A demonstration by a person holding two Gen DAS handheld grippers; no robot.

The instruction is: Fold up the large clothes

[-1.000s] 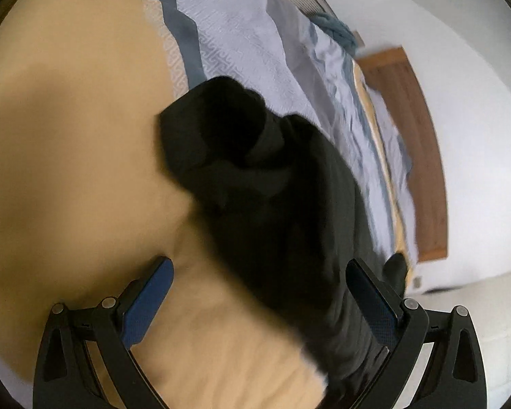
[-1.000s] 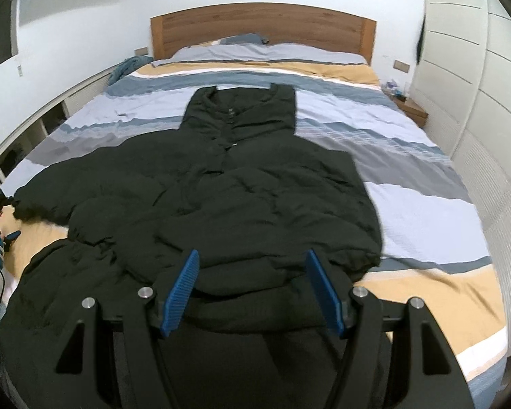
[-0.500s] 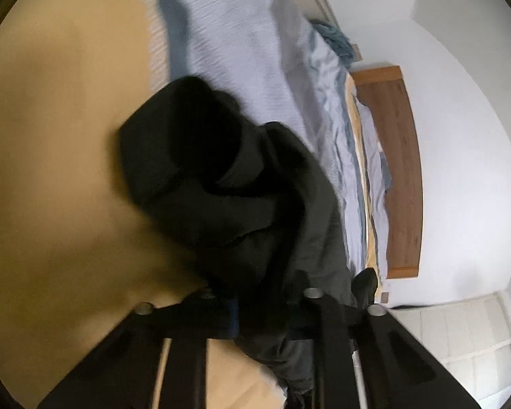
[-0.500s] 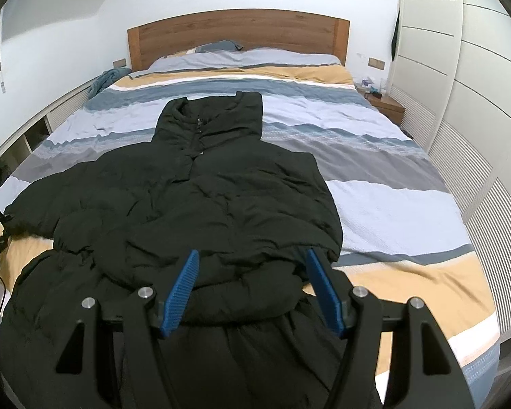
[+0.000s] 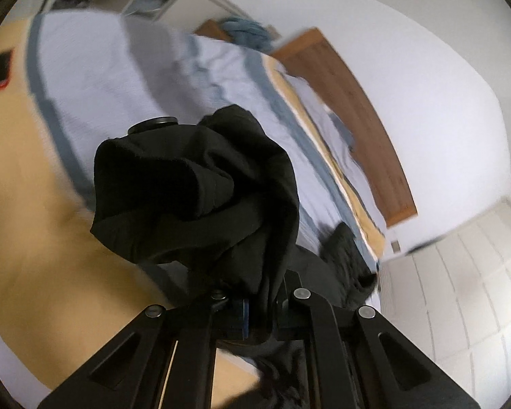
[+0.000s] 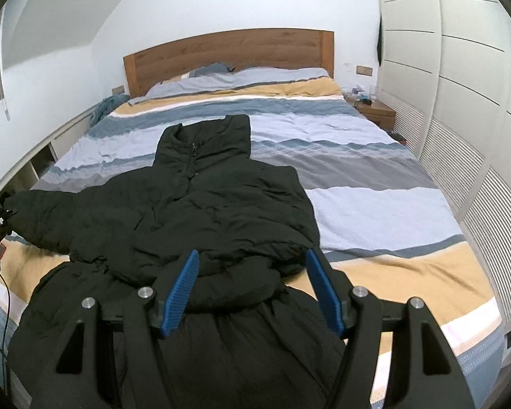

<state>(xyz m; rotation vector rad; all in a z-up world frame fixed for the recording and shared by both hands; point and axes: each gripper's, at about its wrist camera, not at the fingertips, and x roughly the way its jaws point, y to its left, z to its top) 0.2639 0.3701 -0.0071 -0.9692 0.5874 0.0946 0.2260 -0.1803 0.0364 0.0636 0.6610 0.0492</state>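
Black jacket (image 6: 201,225) lies spread across the striped bed (image 6: 374,204), hood toward the headboard (image 6: 228,54). Left sleeve cuff (image 5: 201,191) is lifted, pinched in our left gripper (image 5: 259,310), jaws closed on the fabric. Right gripper (image 6: 252,289) hovers over the hem, jaws wide apart, holding nothing.

Risks, as we judge them: puffy, slick fabric may slip from the pinch; pulling the sleeve could drag the body askew.

Left view is blurred; the bunched cuff hides the fingertips.
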